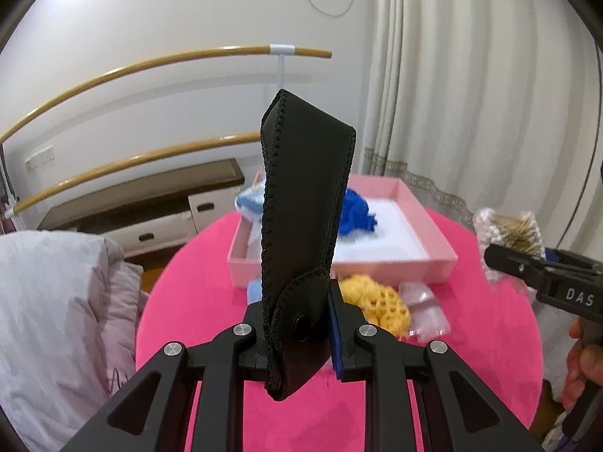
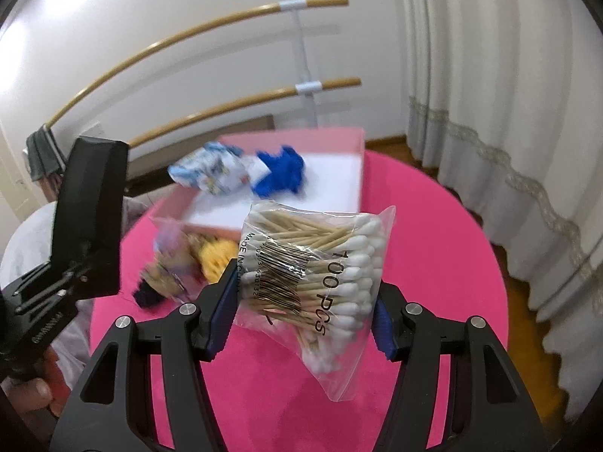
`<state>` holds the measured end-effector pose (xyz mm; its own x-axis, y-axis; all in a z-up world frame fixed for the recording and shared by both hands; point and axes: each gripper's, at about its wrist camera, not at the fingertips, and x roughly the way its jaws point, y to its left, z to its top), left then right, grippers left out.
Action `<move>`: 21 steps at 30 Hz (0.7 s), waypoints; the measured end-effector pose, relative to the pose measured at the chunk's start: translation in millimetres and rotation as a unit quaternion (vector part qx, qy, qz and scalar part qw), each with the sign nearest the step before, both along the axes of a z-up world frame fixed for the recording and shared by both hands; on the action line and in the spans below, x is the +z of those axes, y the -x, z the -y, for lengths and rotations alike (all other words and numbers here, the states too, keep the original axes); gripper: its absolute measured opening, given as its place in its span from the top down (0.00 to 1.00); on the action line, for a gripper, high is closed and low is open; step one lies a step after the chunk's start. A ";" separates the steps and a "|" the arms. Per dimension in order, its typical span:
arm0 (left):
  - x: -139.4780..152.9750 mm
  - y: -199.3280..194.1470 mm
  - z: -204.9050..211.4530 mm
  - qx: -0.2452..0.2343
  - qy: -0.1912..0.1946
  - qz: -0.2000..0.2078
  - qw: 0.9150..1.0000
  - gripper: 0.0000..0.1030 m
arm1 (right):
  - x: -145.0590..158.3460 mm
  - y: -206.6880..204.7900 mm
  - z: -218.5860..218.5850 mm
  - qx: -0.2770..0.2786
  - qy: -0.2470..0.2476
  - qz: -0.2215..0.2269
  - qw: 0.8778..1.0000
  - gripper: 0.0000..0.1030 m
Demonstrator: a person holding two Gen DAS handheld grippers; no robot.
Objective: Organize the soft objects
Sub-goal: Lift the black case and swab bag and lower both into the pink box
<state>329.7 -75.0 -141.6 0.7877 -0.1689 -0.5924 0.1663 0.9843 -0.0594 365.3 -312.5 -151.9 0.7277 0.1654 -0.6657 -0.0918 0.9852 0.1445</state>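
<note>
Stitched black leather pouch (image 1: 301, 233) stands clamped upright.

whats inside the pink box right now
In the pink box: a blue cloth and a crumpled blue-and-white printed packet on its white floor. The near-left corner is hidden behind the bagged items.

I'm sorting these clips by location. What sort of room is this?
Probably a bedroom at home: a quilted bedcover beside the pink round table, a low drawer cabinet at the wall, and long white curtains.
</note>
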 end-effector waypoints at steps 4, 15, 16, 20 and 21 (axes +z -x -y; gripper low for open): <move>18.5 -8.6 1.5 0.002 -0.003 0.016 1.000 0.82 | 20.9 -13.8 -8.6 0.014 -0.002 0.021 1.000 0.44; 44.7 -63.5 3.4 0.007 0.008 0.032 0.999 0.82 | 59.1 -74.5 -19.9 0.032 -0.005 0.045 0.998 0.44; 46.4 -69.5 4.7 0.005 0.008 0.033 0.999 0.82 | 59.9 -81.6 -20.0 0.033 -0.007 0.043 0.998 0.44; 49.9 -95.0 10.6 -0.001 0.012 0.028 1.000 0.82 | 59.6 -103.2 -20.3 0.033 -0.007 0.035 0.999 0.44; 49.3 -100.8 11.6 -0.003 0.011 0.026 1.000 0.82 | 58.9 -106.7 -19.7 0.033 -0.008 0.033 0.999 0.44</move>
<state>430.4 -86.6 -92.3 0.8168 -0.1867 -0.5459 0.1758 0.9817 -0.0726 471.9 -292.8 -92.9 0.7579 0.2241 -0.6127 -0.1656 0.9745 0.1516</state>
